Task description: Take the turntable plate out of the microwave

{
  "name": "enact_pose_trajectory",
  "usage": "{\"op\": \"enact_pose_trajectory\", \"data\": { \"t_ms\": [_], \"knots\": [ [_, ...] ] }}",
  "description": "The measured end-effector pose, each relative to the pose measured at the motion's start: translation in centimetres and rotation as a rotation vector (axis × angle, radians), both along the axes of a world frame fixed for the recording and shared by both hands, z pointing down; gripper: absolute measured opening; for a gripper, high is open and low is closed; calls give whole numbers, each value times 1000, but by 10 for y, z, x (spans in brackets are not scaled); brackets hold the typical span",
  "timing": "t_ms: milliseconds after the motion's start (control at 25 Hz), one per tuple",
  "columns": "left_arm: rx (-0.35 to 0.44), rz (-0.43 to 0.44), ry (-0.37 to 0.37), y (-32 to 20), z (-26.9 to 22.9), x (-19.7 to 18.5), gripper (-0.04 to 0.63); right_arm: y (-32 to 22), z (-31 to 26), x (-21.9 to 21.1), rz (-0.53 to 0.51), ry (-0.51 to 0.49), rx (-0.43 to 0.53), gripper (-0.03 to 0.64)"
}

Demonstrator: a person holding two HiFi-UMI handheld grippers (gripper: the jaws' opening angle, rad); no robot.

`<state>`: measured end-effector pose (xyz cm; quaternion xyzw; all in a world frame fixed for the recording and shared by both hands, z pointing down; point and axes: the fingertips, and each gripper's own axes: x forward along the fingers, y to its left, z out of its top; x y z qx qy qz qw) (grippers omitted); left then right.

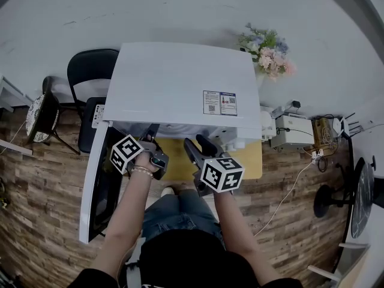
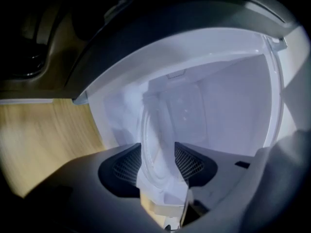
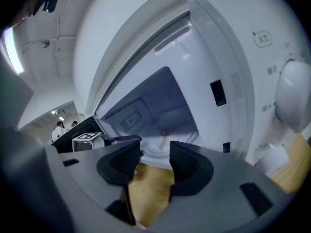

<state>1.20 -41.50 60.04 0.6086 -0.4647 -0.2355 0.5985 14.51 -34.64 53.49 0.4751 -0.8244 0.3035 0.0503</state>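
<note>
The white microwave [image 1: 180, 83] stands on a wooden table with its door [image 1: 99, 185] swung open to the left. In the left gripper view the clear glass turntable plate [image 2: 158, 127] shows edge-on inside the white cavity. Its rim runs between the two pads of my left gripper [image 2: 158, 154], which is shut on it. From above, the left gripper [image 1: 152, 141] reaches into the left part of the opening. My right gripper [image 3: 154, 157] hovers in front of the opening, open, with only wood seen between its pads. The plate [image 3: 156, 145] lies on the cavity floor beyond it.
The microwave's dial [image 3: 294, 98] bulges at the right of the opening. A black chair [image 1: 90, 71] stands behind the door. Flowers [image 1: 270, 50] and a white box with cables [image 1: 291, 131] sit to the right. The wooden table [image 1: 174, 161] shows in front of the cavity.
</note>
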Motion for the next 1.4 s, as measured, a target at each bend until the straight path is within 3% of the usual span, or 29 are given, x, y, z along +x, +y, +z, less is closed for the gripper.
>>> {"op": "enact_pose_trajectory", "data": {
  "t_ms": [240,360,520,640,760,1200,1400],
  "knots": [
    [-43,-34,3,0,8,-3,176,-6,3,-8,0,-40,-26,193],
    [-37,-45,21,1,11,-3,120,-10,4,-11,1,-67,-35,189],
    [-28,-32,27,-1,13,2,92,-14,9,-13,20,-133,-57,186],
    [-59,-45,13,0,18,0,28,-13,15,-12,36,-170,-80,184],
    [-81,-55,13,2,21,-2,26,-10,21,-9,60,-216,-112,181],
    [-73,-83,75,15,8,2,25,-29,54,0,267,-633,-283,181],
    [-75,-80,104,23,2,2,23,-39,55,0,337,-840,-303,166]
  ]
}}
